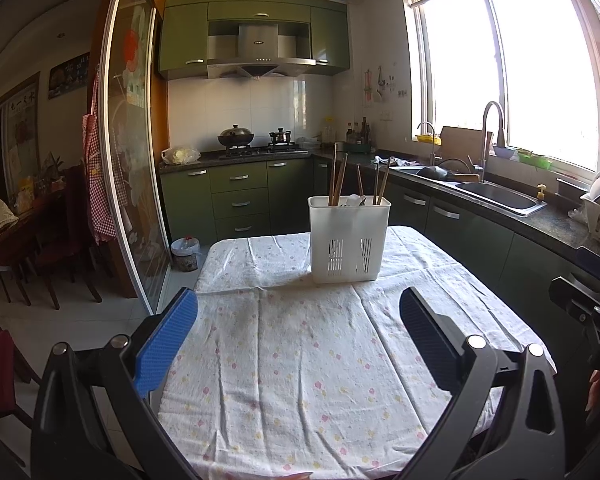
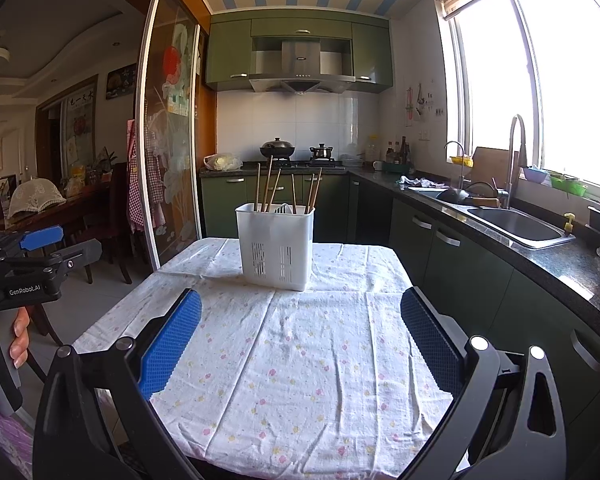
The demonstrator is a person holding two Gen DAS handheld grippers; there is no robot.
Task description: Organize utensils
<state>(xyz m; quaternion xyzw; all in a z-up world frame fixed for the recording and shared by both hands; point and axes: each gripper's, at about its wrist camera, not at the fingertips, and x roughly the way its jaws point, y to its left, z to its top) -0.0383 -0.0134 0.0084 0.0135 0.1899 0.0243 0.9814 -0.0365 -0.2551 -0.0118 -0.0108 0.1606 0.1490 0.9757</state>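
Left gripper (image 1: 299,312) and right gripper (image 2: 300,314) hovered with jaws spread wide, holding nothing; utensil caddy (image 1: 349,240), chopsticks (image 1: 338,180) upright inside for storage, stood ahead, between the jaws.

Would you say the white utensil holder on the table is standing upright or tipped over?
Upright. The white utensil holder stands on its base on the floral tablecloth, its open top level, with wooden chopsticks sticking up out of it.
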